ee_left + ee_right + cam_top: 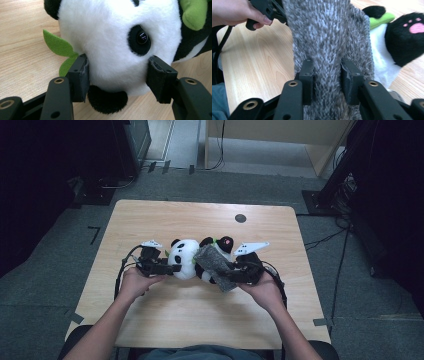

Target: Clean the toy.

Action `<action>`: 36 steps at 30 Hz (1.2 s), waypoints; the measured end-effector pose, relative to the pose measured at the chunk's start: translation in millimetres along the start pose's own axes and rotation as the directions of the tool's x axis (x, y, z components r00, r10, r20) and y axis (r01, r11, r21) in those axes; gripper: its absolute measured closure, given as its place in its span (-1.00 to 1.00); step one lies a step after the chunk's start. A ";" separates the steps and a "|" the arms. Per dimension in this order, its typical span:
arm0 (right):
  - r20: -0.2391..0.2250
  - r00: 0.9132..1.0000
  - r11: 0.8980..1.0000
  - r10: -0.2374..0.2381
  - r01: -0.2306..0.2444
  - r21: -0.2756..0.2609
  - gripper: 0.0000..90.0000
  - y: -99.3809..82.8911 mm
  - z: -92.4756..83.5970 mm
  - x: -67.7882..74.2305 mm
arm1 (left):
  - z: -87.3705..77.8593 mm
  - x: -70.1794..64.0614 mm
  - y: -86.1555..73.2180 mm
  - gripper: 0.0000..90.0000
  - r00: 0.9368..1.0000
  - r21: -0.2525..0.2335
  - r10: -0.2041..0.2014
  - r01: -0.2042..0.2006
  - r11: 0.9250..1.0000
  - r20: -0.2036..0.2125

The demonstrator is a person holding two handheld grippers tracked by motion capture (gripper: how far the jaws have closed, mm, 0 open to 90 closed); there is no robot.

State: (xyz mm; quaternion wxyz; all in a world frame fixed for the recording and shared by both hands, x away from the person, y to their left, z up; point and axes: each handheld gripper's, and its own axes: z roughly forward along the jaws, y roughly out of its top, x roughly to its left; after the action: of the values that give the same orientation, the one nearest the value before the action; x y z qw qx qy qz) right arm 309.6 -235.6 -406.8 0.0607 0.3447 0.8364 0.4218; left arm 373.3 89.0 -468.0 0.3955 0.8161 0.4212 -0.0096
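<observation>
Panda [183,257] lying mid-surface [200,320], head clamped in left gripper [117,75]. Grey cloth [329,40] draped over panda's body, pinched in right gripper [327,77], jaws closed on a fold.

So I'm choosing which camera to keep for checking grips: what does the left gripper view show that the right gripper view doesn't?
Left gripper view: the left gripper with its jaws pressed on both sides of the plush panda's white head, its glossy eye and a green felt leaf.

Right gripper view: the right gripper pinching a fuzzy grey cloth, the panda's black paw with pink pads, and the person's other hand.

Both: the panda's plush and the wooden table.
</observation>
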 end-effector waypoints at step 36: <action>0.085 0.989 0.991 0.120 -0.124 0.042 0.65 -47.2 -6.0 -38.9 | -0.5 2.4 -0.2 -0.08 1.000 -0.026 0.008 -0.008 1.000 0.010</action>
State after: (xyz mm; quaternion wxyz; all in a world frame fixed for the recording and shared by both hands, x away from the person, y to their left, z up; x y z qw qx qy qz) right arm 311.8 -283.3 -445.7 0.0608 0.4135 0.8204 0.3902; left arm 374.5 91.1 -468.6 0.4081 0.8125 0.4162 -0.0068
